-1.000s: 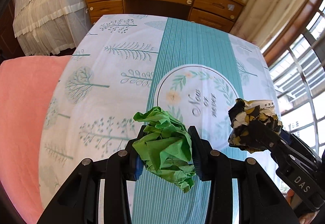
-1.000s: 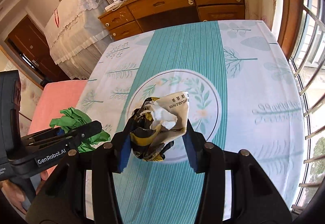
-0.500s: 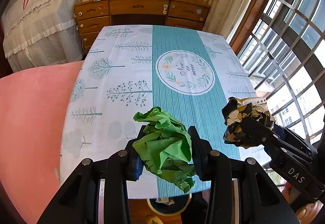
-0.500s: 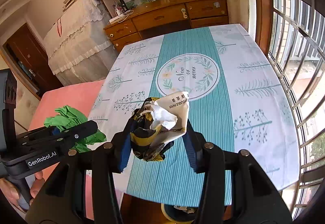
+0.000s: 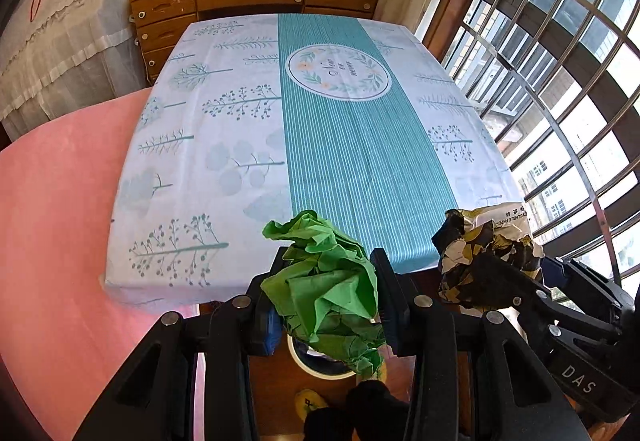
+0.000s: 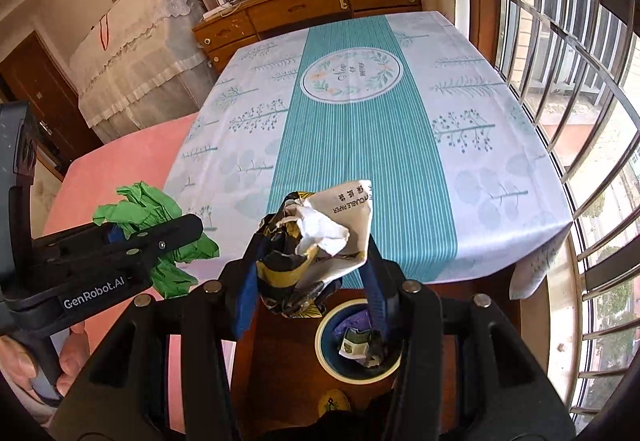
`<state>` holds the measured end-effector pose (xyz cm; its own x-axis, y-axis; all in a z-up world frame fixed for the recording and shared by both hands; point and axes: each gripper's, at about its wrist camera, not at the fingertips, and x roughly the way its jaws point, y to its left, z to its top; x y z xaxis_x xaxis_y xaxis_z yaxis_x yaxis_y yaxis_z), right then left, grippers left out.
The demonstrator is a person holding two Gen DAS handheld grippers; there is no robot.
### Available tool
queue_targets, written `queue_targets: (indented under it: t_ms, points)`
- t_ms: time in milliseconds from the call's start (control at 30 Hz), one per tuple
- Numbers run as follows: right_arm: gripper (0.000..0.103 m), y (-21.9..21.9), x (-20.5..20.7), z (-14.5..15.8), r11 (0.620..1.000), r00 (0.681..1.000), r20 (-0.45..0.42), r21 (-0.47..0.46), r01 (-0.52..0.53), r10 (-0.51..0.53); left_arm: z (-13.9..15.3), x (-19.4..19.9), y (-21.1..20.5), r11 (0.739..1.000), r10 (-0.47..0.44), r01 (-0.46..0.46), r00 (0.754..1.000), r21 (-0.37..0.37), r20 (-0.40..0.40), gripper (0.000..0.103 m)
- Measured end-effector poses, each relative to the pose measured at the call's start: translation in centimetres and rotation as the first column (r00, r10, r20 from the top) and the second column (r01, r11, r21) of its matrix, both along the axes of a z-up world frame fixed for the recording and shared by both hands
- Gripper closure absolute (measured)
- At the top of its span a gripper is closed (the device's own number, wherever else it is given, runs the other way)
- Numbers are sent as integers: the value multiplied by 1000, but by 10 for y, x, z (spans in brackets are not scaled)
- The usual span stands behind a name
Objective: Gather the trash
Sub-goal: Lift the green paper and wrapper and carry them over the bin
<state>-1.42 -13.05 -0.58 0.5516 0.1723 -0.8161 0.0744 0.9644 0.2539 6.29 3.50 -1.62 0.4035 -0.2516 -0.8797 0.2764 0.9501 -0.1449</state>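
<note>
Left tool (image 5: pixel 326 295) has a crumpled paper wad (image 5: pixel 326 293) between its fingers; right tool (image 6: pixel 310 265) likewise holds a crumpled wrapper (image 6: pixel 316 253). Left tool sits beside and left of right tool. Both are positioned past the near edge of the counter (image 6: pixel 460 161), which extends ahead of them. Directly below the tools, on the floor, stands a bin (image 6: pixel 326 351) with scraps (image 6: pixel 360 349) in it. Beyond the counter's far end stands a dresser (image 6: pixel 312 11). A bed (image 5: pixel 52 225) lies left of the left tool.
</note>
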Motion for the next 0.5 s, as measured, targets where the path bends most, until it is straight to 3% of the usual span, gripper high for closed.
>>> queue_targets:
  t_ms: [267, 500]
  points:
    - [60, -6, -28, -67, 1000, 993, -119, -1, 2, -2, -64, -29, -20, 999, -11, 14, 997, 43, -80, 64]
    - [60, -17, -35, -160, 1000, 977, -212, 1, -29, 29, -155, -44, -34, 997, 20, -7, 984, 74, -175, 64]
